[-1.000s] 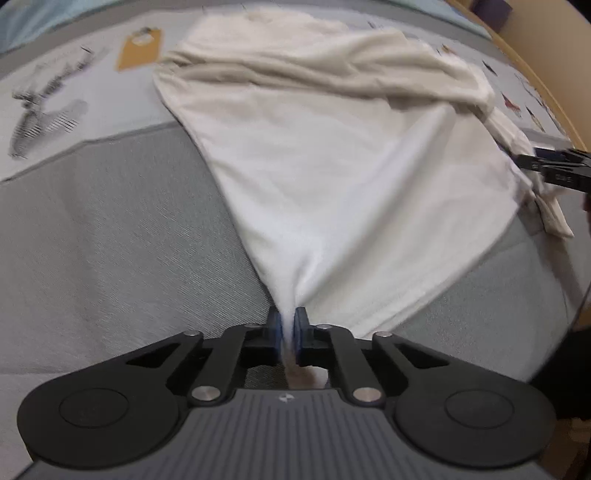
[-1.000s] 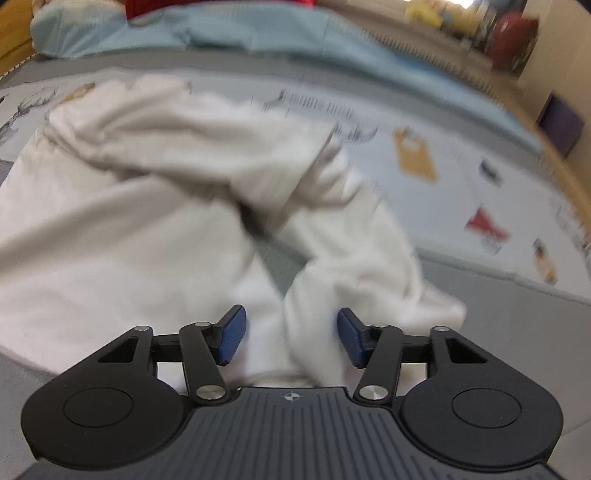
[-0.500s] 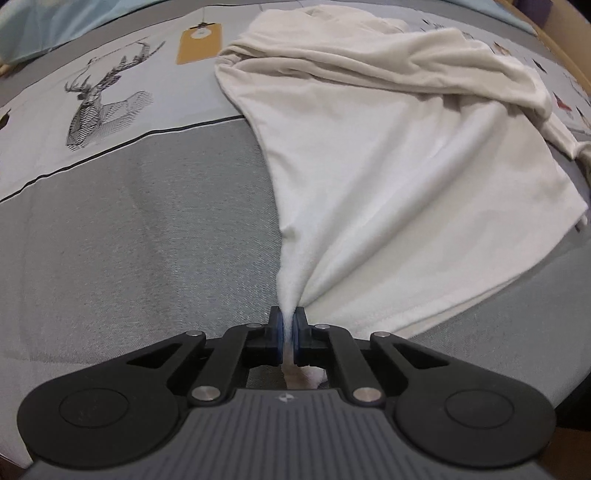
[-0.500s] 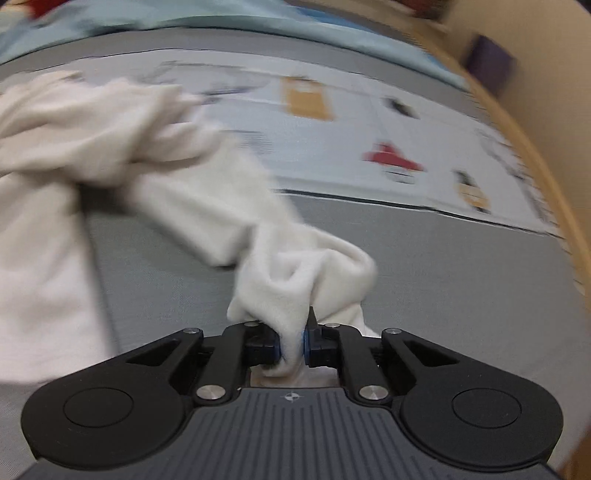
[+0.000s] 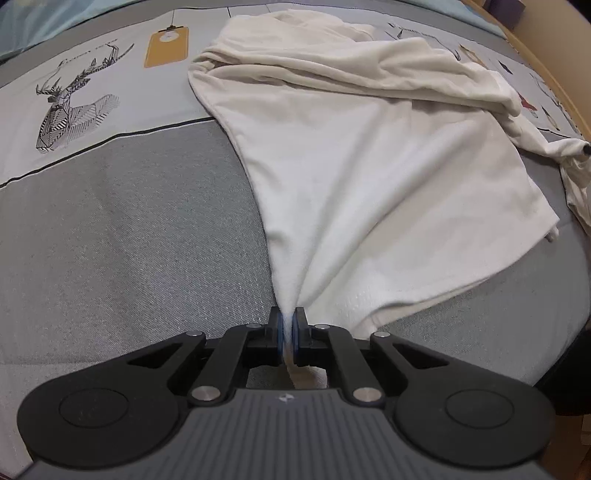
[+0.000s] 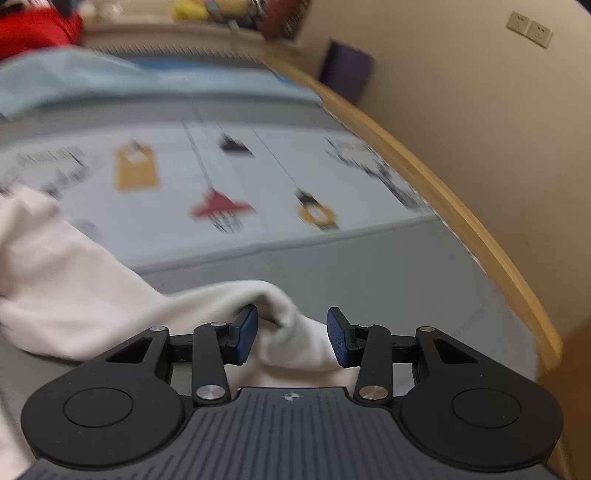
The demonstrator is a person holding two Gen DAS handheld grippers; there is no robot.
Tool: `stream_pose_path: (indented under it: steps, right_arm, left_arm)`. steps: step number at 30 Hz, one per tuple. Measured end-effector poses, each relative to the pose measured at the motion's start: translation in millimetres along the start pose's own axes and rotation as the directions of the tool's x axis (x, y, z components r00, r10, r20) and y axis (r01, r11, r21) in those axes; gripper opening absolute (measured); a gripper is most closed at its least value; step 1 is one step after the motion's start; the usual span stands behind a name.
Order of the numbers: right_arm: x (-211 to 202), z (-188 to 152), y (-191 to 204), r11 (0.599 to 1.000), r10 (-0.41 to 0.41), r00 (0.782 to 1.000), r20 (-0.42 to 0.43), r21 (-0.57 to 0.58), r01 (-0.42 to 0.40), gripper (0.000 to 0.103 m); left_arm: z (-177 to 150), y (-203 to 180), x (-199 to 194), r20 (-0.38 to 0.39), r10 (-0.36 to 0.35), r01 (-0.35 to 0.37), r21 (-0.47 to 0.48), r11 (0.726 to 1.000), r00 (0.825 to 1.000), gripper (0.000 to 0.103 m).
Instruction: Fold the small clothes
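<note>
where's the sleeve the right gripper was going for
In the right wrist view the sleeve lies on the grey bedspread between the open right gripper's blue pads, unclamped.

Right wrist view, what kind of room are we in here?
Most likely a bedroom. The white garment lies on a bed whose printed grey sheet meets a curved wooden bed frame, with a beige wall and its wall sockets beside it.
</note>
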State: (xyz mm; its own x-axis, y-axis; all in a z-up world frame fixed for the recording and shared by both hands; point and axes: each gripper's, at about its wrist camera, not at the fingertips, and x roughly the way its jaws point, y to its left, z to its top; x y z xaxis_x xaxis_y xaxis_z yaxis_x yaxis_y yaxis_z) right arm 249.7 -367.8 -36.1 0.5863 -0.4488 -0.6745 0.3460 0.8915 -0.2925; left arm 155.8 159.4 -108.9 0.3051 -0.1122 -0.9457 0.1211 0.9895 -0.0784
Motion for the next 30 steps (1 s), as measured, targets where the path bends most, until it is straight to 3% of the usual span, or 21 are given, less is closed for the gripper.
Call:
stream_pose_path:
  steps: [4, 7, 8, 9, 10, 11, 12, 14, 15, 17, 18, 19, 20, 21, 23, 26, 28, 30]
  right_arm:
    - [-38, -3, 24, 0.983, 0.181, 0.979, 0.093, -0.056, -0.176, 0.046]
    - [-56, -6, 45, 0.967, 0.223, 0.961, 0.161, -0.158, -0.198, 0.047]
    - [-57, -6, 49, 0.953, 0.284, 0.947, 0.15, -0.151, -0.262, 0.047]
    - [-55, -6, 52, 0.922, 0.377, 0.921, 0.097, -0.132, -0.364, 0.049]
    - [-46, -10, 60, 0.866, 0.492, 0.871, -0.011, -0.104, -0.49, 0.049]
    - [-40, -15, 69, 0.825, 0.55, 0.829, -0.099, -0.086, -0.558, 0.049]
    - [-32, -22, 81, 0.798, 0.576, 0.797, -0.182, -0.084, -0.596, 0.049]
    - [-22, -38, 103, 0.761, 0.579, 0.757, -0.304, -0.13, -0.635, 0.049]
    - [-18, -46, 113, 0.749, 0.567, 0.746, -0.35, -0.156, -0.643, 0.051]
    - [-27, -52, 122, 0.752, 0.545, 0.772, -0.327, -0.219, -0.622, 0.052]
    - [-28, -49, 123, 0.749, 0.549, 0.769, -0.328, -0.215, -0.627, 0.042]
    - [-29, -46, 121, 0.739, 0.573, 0.748, -0.335, -0.184, -0.648, 0.017]
    - [-30, -44, 119, 0.728, 0.592, 0.731, -0.341, -0.163, -0.666, 0.007]
    - [-35, -41, 116, 0.73, 0.588, 0.739, -0.328, -0.178, -0.66, 0.004]
    - [-44, -37, 109, 0.726, 0.59, 0.751, -0.297, -0.211, -0.654, 0.003]
    - [-65, -19, 78, 0.7, 0.664, 0.711, -0.231, -0.143, -0.7, 0.003]
    - [-78, -12, 50, 0.687, 0.696, 0.696, -0.175, -0.117, -0.717, 0.003]
    - [-85, -13, 32, 0.66, 0.722, 0.669, -0.177, -0.115, -0.742, 0.003]
  left_arm:
    - [2, 0, -2, 0.005, 0.003, -0.003, -0.006, 1.0, 1.0, 0.005]
    - [2, 1, -5, 0.013, -0.002, 0.003, -0.023, 1.0, 1.0, 0.005]
    - [2, 1, -6, 0.015, -0.004, 0.005, -0.025, 1.0, 1.0, 0.005]
    - [1, 1, -7, 0.017, -0.007, 0.007, -0.024, 1.0, 1.0, 0.005]
    - [1, 1, -7, 0.017, -0.009, 0.009, -0.023, 1.0, 1.0, 0.005]
    - [1, 1, -8, 0.018, -0.01, 0.01, -0.023, 1.0, 1.0, 0.005]
    - [1, 2, -9, 0.02, -0.011, 0.012, -0.025, 1.0, 1.0, 0.005]
    - [1, 5, -11, 0.025, -0.019, 0.02, -0.039, 0.999, 1.0, 0.005]
    - [1, 5, -12, 0.028, -0.019, 0.02, -0.044, 0.999, 0.999, 0.005]
    - [2, 4, -16, 0.035, -0.02, 0.022, -0.047, 0.999, 0.999, 0.005]
    - [2, 3, -19, 0.04, -0.02, 0.022, -0.044, 0.999, 0.999, 0.005]
    - [2, 2, -21, 0.046, -0.019, 0.021, -0.037, 0.999, 0.999, 0.005]
    - [2, 0, -25, 0.056, -0.015, 0.017, -0.029, 0.999, 0.998, 0.005]
    - [2, -1, -28, 0.065, -0.015, 0.016, -0.023, 1.0, 0.998, 0.005]
    - [1, -2, -37, 0.086, -0.024, 0.026, -0.019, 0.999, 0.996, 0.005]
    - [-3, -5, -52, 0.123, -0.044, 0.045, -0.005, 0.999, 0.991, 0.004]
    - [-5, -9, -61, 0.131, -0.052, 0.049, 0.022, 0.999, 0.99, 0.004]
    - [-11, -12, -65, 0.113, -0.054, 0.048, 0.054, 0.997, 0.992, 0.004]
